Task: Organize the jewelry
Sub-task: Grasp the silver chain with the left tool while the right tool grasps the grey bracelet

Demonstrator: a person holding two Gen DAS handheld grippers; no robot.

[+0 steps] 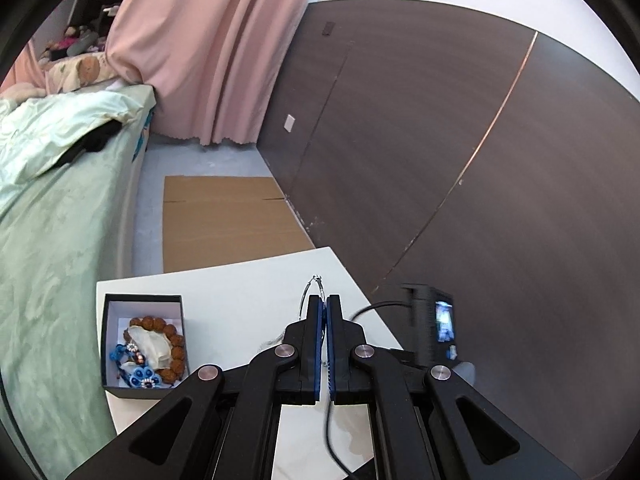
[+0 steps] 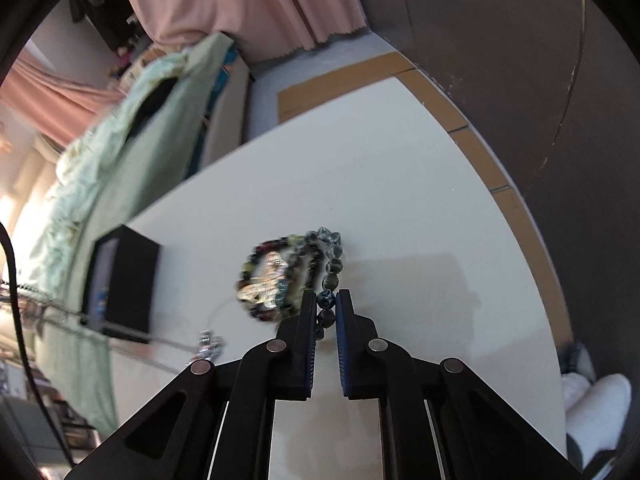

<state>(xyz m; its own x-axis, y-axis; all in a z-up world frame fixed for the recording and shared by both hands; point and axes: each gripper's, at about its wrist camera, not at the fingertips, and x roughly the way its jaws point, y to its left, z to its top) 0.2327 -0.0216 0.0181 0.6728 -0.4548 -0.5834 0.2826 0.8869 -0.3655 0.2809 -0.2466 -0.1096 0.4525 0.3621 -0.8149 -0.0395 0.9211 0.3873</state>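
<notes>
In the left wrist view my left gripper (image 1: 323,300) is shut on a thin silver necklace (image 1: 314,285), whose loop pokes out above the fingertips over the white table (image 1: 240,300). A black jewelry box (image 1: 142,392) at the left holds a brown bead bracelet (image 1: 176,348) and blue pieces. In the right wrist view my right gripper (image 2: 327,295) is shut on a blue-grey bead bracelet (image 2: 330,270), with one bead between the pads. A multicolour bead bracelet (image 2: 256,258) with a pale pendant lies just left of it. The silver necklace (image 2: 208,345) stretches off to the left.
The black box (image 2: 128,280) stands left of the bracelets. A green-covered bed (image 1: 60,220) runs along the table's left side. Flat cardboard (image 1: 228,220) lies on the floor beyond. A dark wood wall (image 1: 440,140) is on the right. A white shoe (image 2: 596,412) shows at lower right.
</notes>
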